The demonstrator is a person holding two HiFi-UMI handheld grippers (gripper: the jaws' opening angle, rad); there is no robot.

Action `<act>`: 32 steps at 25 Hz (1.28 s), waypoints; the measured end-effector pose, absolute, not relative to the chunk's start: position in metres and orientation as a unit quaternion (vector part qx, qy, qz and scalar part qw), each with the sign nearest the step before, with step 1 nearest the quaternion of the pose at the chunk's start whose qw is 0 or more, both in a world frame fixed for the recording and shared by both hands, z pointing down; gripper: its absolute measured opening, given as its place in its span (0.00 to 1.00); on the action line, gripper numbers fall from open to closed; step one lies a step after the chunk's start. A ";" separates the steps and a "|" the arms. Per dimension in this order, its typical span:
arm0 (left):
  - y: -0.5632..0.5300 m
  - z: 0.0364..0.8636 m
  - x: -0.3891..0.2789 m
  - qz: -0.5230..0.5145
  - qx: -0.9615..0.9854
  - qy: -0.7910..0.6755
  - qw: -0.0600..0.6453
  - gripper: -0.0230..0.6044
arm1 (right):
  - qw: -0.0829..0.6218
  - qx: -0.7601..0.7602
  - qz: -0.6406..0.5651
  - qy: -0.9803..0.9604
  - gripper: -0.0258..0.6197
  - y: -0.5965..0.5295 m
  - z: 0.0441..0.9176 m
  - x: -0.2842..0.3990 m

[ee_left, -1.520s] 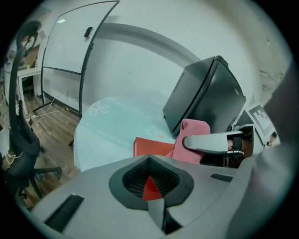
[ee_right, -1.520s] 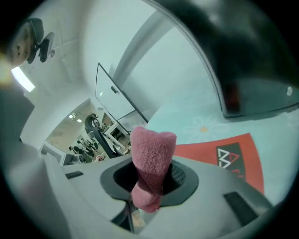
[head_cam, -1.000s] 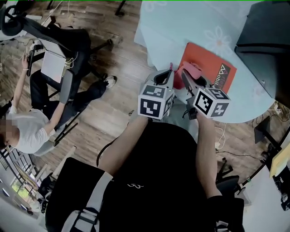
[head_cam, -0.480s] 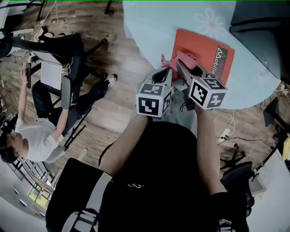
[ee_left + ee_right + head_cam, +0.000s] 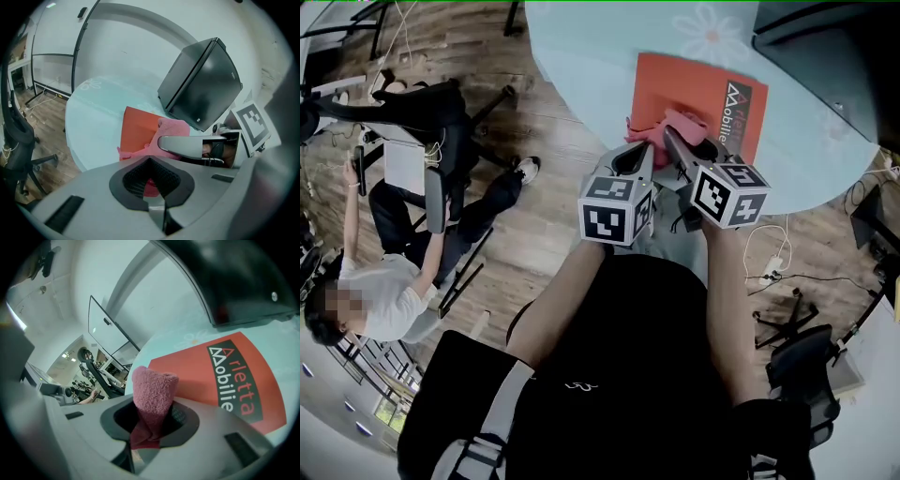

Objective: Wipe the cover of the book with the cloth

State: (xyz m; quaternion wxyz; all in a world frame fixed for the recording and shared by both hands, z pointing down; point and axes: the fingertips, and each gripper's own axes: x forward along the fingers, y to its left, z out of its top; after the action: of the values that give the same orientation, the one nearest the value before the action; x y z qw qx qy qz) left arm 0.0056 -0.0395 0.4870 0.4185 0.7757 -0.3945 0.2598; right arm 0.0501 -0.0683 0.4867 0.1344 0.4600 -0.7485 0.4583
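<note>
An orange book (image 5: 703, 89) lies on the pale blue round table (image 5: 600, 47), its cover lettering (image 5: 234, 380) facing up. A pink cloth (image 5: 673, 125) rests on the book's near-left part, overhanging the left edge. My right gripper (image 5: 677, 142) is shut on the cloth (image 5: 154, 385), which bunches up out of the jaws over the book (image 5: 197, 366). My left gripper (image 5: 645, 150) hovers just left of it, jaws together, at the book's near-left corner. In the left gripper view the cloth (image 5: 173, 129) lies beyond my left gripper (image 5: 151, 161), with the right gripper's finger (image 5: 187, 143) over it.
A black box (image 5: 825, 47) stands on the table past the book's right side, close to it (image 5: 201, 84). The table's edge curves just below the book. A seated person (image 5: 384, 281) and office chairs (image 5: 441, 178) are on the wooden floor at left; cables (image 5: 769, 267) at right.
The head camera has swung, so the table and book now sit further left and higher. Both grippers stay together at the book's near-left part, the cloth still in the right one.
</note>
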 end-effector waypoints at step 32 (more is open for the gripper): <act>-0.004 0.483 0.141 0.280 0.800 -0.352 0.397 0.06 | 0.086 0.511 0.469 -0.715 0.21 -0.021 0.482 0.200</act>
State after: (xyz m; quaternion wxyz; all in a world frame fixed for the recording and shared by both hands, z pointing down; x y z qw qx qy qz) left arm 0.1414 -0.0038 0.4828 0.3974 0.7997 -0.3524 0.2799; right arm 0.1996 -0.0206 0.4825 0.0863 0.5107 -0.7151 0.4694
